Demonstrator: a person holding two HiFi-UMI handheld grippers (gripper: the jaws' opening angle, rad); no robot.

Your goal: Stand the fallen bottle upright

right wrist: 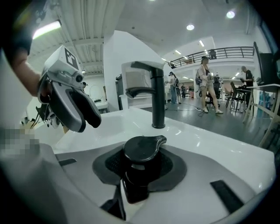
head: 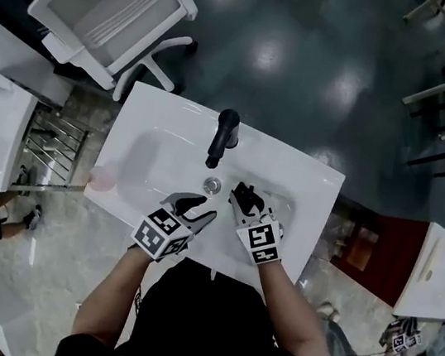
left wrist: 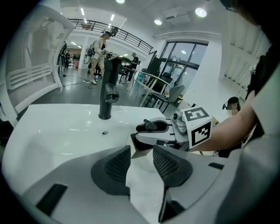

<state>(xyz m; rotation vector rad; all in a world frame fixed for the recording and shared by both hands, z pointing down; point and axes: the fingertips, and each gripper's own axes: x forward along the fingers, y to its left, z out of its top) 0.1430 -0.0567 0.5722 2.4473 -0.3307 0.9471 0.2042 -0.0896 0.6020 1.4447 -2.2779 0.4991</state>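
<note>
The right gripper [right wrist: 140, 168] is clamping the black spout-capped bottle [right wrist: 141, 151] near the front edge of the white ceramic washbasin [head: 141, 135] (left gripper [left wrist: 141, 154] gaping, empty); landing on the sloping bowl, it risks toppling

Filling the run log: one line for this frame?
right tool: shut on black capped bottle | left tool: open, empty | both over white sink basin | bottle tilt: unclear

glossy white sink [head: 152, 145], matt black tap [head: 224, 135], smooth black plastic bottle [right wrist: 141, 151].
</note>
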